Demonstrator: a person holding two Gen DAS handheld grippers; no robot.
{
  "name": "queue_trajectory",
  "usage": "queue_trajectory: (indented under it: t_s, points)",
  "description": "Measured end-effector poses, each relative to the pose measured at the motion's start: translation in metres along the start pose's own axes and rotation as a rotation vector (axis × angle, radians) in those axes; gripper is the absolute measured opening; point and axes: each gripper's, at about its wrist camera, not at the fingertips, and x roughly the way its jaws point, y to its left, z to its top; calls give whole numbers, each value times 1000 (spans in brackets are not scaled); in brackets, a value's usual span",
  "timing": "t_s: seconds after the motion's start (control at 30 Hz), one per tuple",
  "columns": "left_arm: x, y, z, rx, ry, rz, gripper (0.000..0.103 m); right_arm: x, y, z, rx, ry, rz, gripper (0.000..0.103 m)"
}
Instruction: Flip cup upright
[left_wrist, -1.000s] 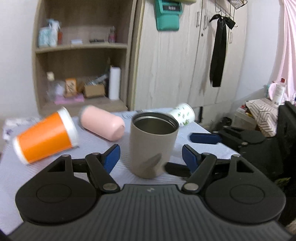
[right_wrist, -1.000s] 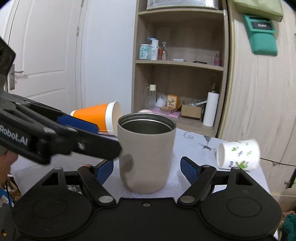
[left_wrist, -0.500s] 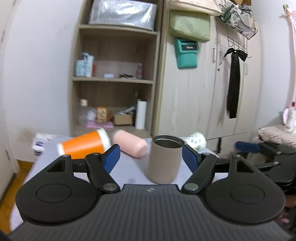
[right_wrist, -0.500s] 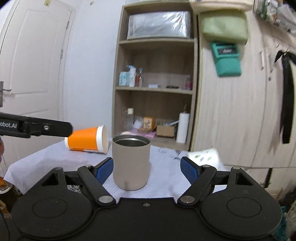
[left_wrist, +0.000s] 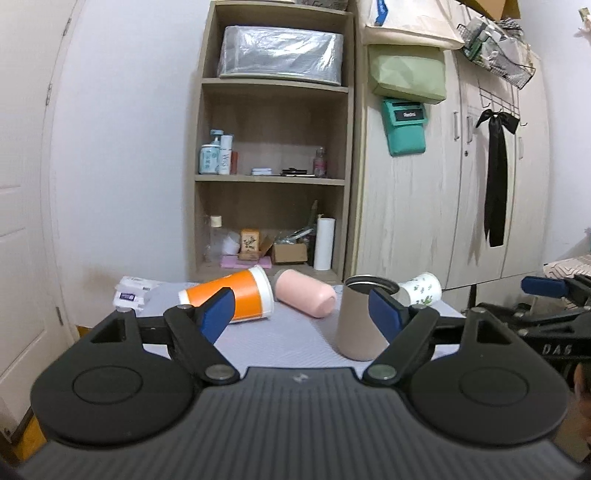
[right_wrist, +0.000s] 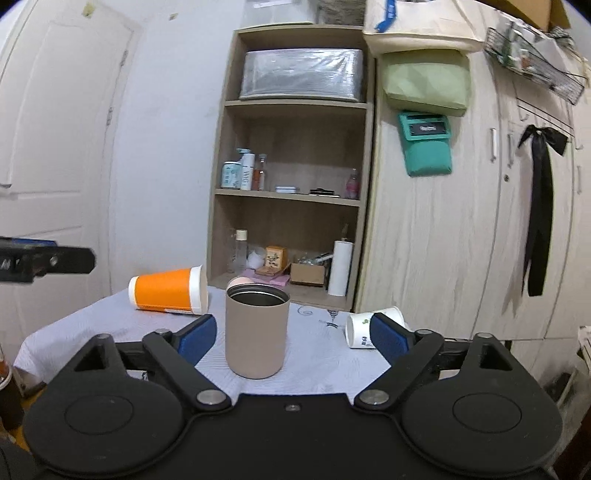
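A beige metal-lined cup (left_wrist: 360, 319) stands upright on the table; it also shows in the right wrist view (right_wrist: 256, 332). An orange cup (left_wrist: 231, 299) (right_wrist: 168, 291), a pink cup (left_wrist: 304, 297) and a white floral paper cup (left_wrist: 421, 293) (right_wrist: 360, 328) lie on their sides. My left gripper (left_wrist: 304, 314) is open and empty, pulled back from the cups. My right gripper (right_wrist: 293, 336) is open and empty, back from the beige cup, which sits in line between its fingers.
The table (left_wrist: 288, 339) has a light grey cloth. A wooden shelf unit (left_wrist: 271, 177) and wardrobe (left_wrist: 443, 184) stand behind it. A white packet (left_wrist: 131, 291) lies at the table's far left. A door (right_wrist: 48, 177) is on the left.
Both grippers have drawn back and risen away from the upright beige cup, which stays standing. The cups look smaller and farther now.
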Motion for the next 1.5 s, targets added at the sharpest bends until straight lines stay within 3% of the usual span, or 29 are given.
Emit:
queue_trajectory:
  t_s: [0.17, 0.27, 0.43, 0.63, 0.87, 1.07, 1.5]
  points:
    - [1, 0, -6, -52, -29, 9, 103, 3, -4, -3, 58, 14, 19, 102]
    - [5, -1, -9, -76, -21, 0, 103, 4, -5, -6, 56, 12, -8, 103]
    - [9, -5, -9, -35, -1, 38, 103, 5, -5, -6, 48, 12, -94, 103]
    - [17, -6, -7, -16, 71, 77, 103, 6, -5, -2, 58, 54, -101, 103]
    - [15, -13, -9, 10, 52, 173, 103, 5, -2, 0, 82, 92, -123, 103]
    - [12, -10, -7, -4, 64, 162, 103, 7, -1, -2, 100, 107, -144, 103]
    - [17, -4, -9, 17, 92, 223, 103, 9, 1, -3, 115, 114, -152, 103]
